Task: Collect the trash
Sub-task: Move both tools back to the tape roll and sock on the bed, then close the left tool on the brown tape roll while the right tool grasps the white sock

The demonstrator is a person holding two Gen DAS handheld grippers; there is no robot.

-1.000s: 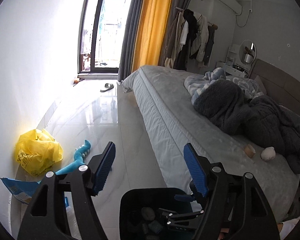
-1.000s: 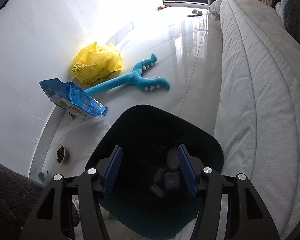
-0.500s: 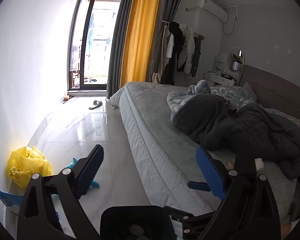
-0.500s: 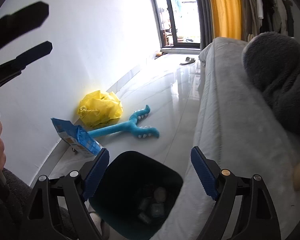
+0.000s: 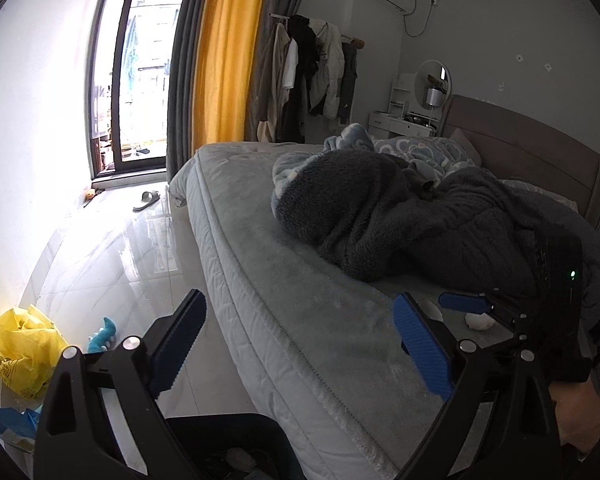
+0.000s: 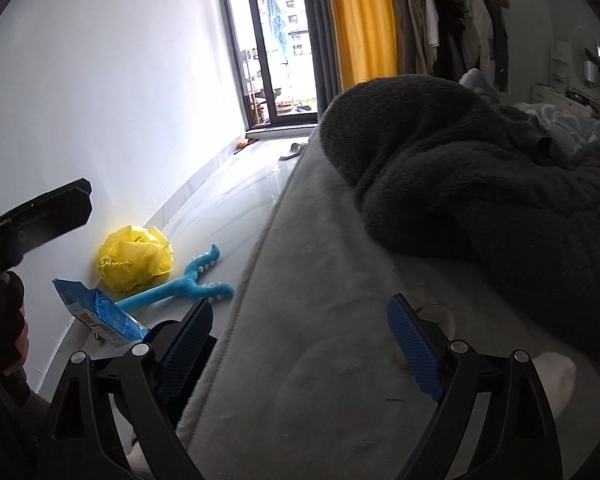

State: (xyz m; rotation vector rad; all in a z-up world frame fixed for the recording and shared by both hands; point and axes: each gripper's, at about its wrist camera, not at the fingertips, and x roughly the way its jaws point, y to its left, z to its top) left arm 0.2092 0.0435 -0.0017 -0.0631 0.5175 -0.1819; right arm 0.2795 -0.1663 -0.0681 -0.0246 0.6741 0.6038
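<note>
My left gripper [image 5: 300,320] is open and empty, over the edge of the grey bed [image 5: 300,288]. The black trash bin [image 5: 236,436] stands on the floor just below it, with scraps inside. My right gripper [image 6: 300,312] hovers low over the bed; its jaws are opening with nothing between them. Just ahead of its right finger lie a round beige scrap [image 6: 436,312] and a white crumpled tissue [image 6: 556,376], beside the dark fleece blanket [image 6: 480,200]. In the left wrist view the tissue [image 5: 478,320] shows behind the right gripper's finger.
By the white wall lie a yellow plastic bag [image 6: 136,258], a blue snack packet [image 6: 96,312] and a blue plush toy [image 6: 188,284]. A slipper [image 5: 148,198] sits near the balcony door. A hand [image 5: 580,412] holds the right gripper at lower right.
Both grippers rose from above the bin and swung right, over the bed. Both sets of jaws spread wider. The bin dropped to the bottom edge of the views.
</note>
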